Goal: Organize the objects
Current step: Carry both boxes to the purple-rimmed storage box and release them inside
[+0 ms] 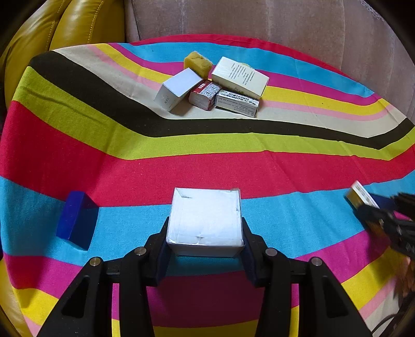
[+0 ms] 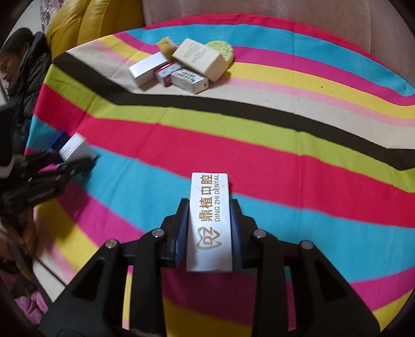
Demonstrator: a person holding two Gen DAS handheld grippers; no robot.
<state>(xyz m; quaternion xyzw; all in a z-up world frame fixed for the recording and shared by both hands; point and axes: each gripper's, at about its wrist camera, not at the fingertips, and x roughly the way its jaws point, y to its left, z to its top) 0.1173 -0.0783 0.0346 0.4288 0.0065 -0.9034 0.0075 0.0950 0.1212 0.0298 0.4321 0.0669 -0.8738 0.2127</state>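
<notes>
My left gripper is shut on a white square box, held just above the striped cloth. My right gripper is shut on a long white dental box with gold lettering. In the right wrist view the left gripper shows at the left edge with its white box. At the right edge of the left wrist view the right gripper shows with its box end. A blue box lies on the cloth to the left.
A pile lies at the far side of the cloth: a white box, a red patterned box, a grey printed box, a cream box, a yellow sponge and a green round sponge. A yellow leather seat and a person are at the left.
</notes>
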